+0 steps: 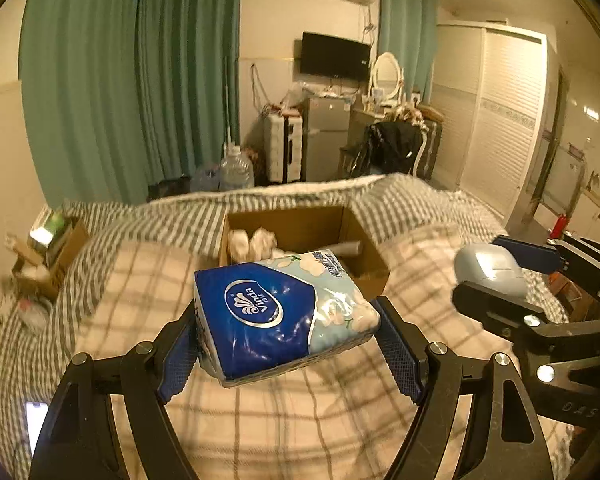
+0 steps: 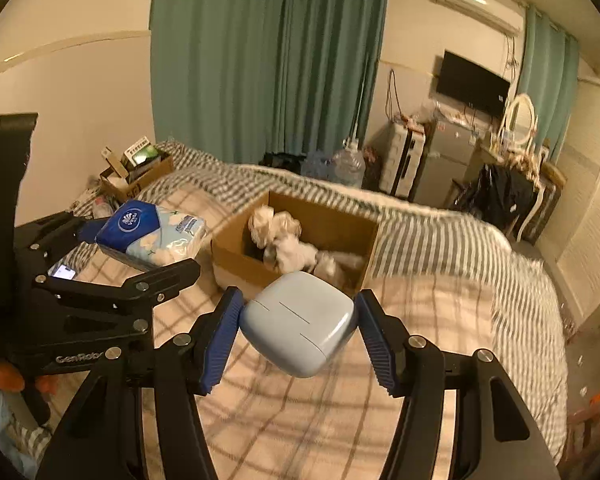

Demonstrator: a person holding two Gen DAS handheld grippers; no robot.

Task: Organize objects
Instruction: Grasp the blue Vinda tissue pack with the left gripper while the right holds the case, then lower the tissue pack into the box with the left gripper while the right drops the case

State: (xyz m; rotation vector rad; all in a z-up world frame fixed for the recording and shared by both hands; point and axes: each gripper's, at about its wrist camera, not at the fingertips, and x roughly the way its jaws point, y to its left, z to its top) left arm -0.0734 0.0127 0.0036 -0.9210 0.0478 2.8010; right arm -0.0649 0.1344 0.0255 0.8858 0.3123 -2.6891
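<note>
left gripper (image 1: 288,332) pinches tissue pack (image 1: 284,316) above the bed | right gripper (image 2: 298,322) pinches pale blue case (image 2: 298,322) | cardboard box (image 2: 324,216) at 12 o'clock, already holds white items | both loads not yet in

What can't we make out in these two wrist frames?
- Cardboard box contents: left wrist view, tissue pack in the left gripper covers the near side; white bundles inside blurred.
- Blue case underside and far face: right wrist view, turned away; the right gripper pads cover its sides.
- Small box of items by the wall: both views, too small to identify.
- Phone screen: right wrist view, mostly behind the left gripper.
</note>
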